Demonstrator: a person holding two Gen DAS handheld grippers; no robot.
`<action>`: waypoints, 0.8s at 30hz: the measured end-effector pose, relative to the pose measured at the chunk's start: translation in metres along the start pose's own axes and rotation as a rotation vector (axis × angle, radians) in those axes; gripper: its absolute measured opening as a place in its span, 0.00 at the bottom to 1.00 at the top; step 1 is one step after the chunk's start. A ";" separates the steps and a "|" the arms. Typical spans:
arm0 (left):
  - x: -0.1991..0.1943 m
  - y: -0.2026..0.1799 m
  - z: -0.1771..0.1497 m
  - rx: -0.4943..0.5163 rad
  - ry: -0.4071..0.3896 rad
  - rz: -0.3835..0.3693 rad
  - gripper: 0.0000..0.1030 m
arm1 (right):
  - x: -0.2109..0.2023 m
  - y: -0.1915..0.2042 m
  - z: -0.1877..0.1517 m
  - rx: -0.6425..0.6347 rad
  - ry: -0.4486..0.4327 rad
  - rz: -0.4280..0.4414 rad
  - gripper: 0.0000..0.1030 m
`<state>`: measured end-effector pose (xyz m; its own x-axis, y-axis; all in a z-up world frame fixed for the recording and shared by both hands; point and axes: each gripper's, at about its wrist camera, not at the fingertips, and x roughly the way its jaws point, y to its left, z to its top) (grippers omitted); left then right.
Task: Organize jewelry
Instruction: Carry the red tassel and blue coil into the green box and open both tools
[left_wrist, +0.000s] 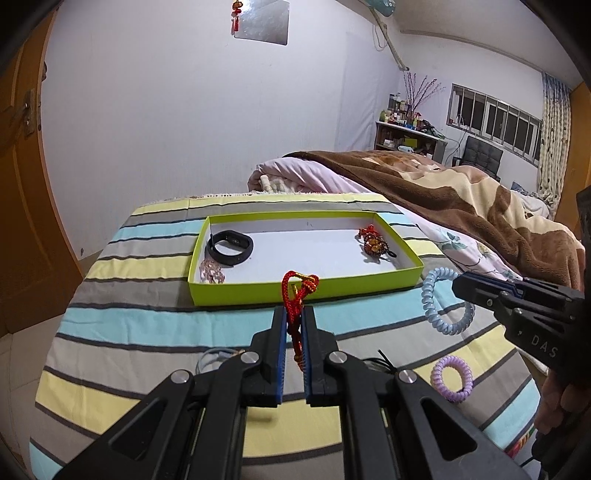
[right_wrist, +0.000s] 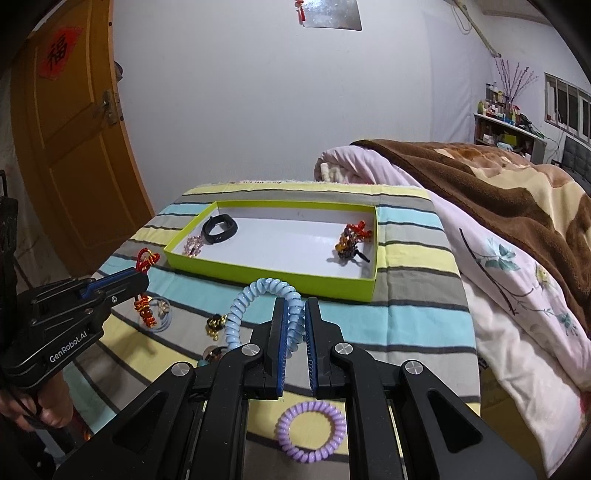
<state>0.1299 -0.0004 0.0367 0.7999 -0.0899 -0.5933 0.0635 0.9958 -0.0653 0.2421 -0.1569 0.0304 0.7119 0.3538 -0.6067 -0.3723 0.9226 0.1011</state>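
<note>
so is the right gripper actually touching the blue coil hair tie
Touching. The right wrist view shows the right gripper closed on the blue coil hair tie, coils pinched between both pads.

Tray (left_wrist: 236, 293): matt lime card walls, white paper floor; striped cloth (left_wrist: 147, 325): woven cotton, slightly creased; blue coil tie (right_wrist: 240, 314) and purple coil tie (right_wrist: 312, 437): glossy smooth plastic; red cord (left_wrist: 293, 295): braided, shiny; wristband (left_wrist: 229, 247): matt black rubber; blanket (left_wrist: 461, 192): plush fleece.

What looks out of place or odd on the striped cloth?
Nothing is damaged or spilled. Several pieces lie outside the green tray: a purple coil ring and small trinkets. The left gripper holds a red cord; the right gripper holds a blue coil.
</note>
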 end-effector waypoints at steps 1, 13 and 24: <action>0.002 0.001 0.002 0.001 -0.001 -0.001 0.08 | 0.002 0.000 0.002 -0.003 0.000 -0.001 0.09; 0.029 0.010 0.039 0.022 -0.053 0.003 0.08 | 0.043 -0.010 0.033 -0.018 0.000 -0.029 0.09; 0.084 0.021 0.068 0.036 -0.027 0.012 0.08 | 0.091 -0.024 0.065 -0.016 0.026 -0.053 0.09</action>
<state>0.2392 0.0138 0.0397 0.8166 -0.0783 -0.5719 0.0750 0.9968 -0.0294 0.3549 -0.1363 0.0243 0.7154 0.3000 -0.6310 -0.3438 0.9374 0.0559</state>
